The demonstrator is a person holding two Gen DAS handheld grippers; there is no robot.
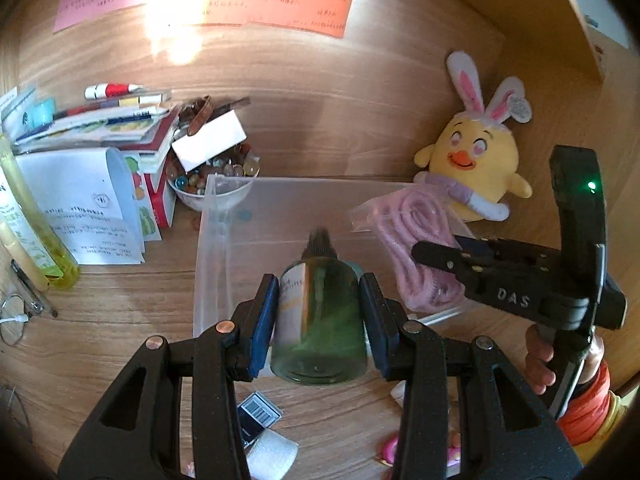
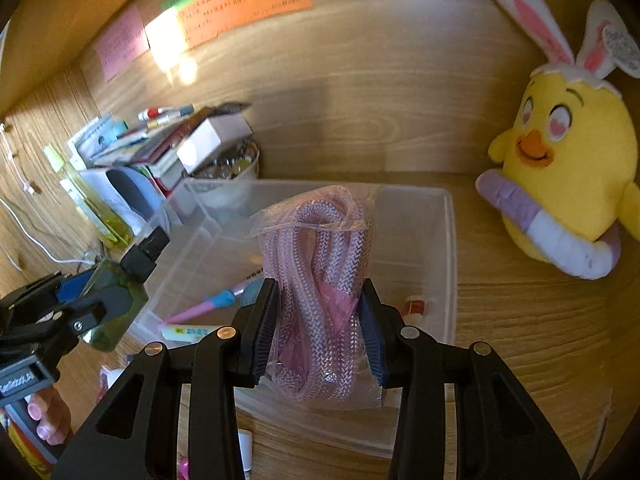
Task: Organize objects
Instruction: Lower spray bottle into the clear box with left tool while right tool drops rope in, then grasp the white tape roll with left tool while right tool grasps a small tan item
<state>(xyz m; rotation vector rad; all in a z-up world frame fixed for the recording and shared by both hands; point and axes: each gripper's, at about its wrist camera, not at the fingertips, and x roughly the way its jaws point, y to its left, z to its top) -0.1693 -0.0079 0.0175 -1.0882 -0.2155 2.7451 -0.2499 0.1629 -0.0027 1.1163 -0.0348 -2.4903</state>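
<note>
1. My left gripper [image 1: 319,322] was clamped on one green bottle [image 1: 319,320] with a black cap. The bottle stood between the blue pads, cap toward twelve o'clock, over the near wall of the clear plastic bin [image 1: 224,216].
2. My right gripper [image 2: 320,332] was clamped on one clear bag of pink cord [image 2: 318,280]. The bag rose toward twelve o'clock from the pads and hung above the bin's near wall.
3. In the left wrist view the right gripper showed at three o'clock, with the bag sticking out of it toward ten o'clock. In the right wrist view the left gripper and its bottle sat at nine o'clock.
4. I counted one bin, one bottle, one bag of cord, one yellow chick plush [image 2: 568,168] with rabbit ears, and one white bowl [image 1: 200,196].
5. In the bin I saw a pink and blue pen-like thing [image 2: 208,306], a white and yellow tube [image 2: 188,333] by the near left corner, and a small red and white thing [image 2: 416,306] at the right wall.
6. The bowl, at eleven o'clock of the bin, held glossy beads, with a white box [image 1: 210,144] lying over its rim.
7. The plush sat against the back wall at two o'clock of the bin.
8. A stack of books [image 1: 116,128] with pens on top lay at ten o'clock.
</note>
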